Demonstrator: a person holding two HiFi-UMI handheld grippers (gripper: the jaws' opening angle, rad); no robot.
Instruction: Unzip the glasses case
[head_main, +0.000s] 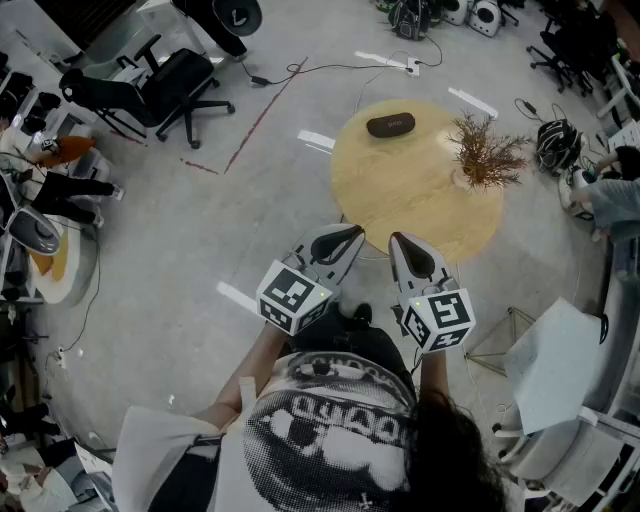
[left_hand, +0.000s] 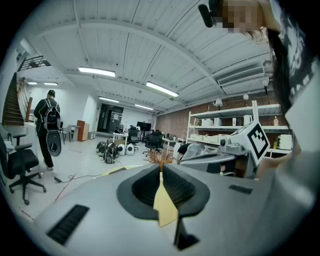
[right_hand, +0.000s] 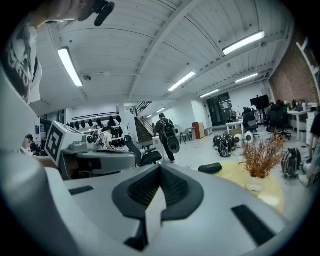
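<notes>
Handling comes first: the glasses case (head_main: 390, 125) is a small, dark, rounded shell. It is probably light and fairly stiff, so it may slide on the smooth round desk (head_main: 400, 215) if the zip is tugged with nothing bracing the body. A sensible hold would be one gripper pinching the shell across its narrow width while the other takes the zip pull, which is too small to make out from here. The case lies flat and appears closed on the far side of the desk, well apart from both grippers. The left gripper (head_main: 352, 233) and right gripper (head_main: 398, 240) hover side by side at the near rim, each with its jaws together on nothing. Whether glasses are inside the case cannot be told. To its right and apart from it, a pale vase (head_main: 462, 178) holds dried branches (head_main: 490, 148).
</notes>
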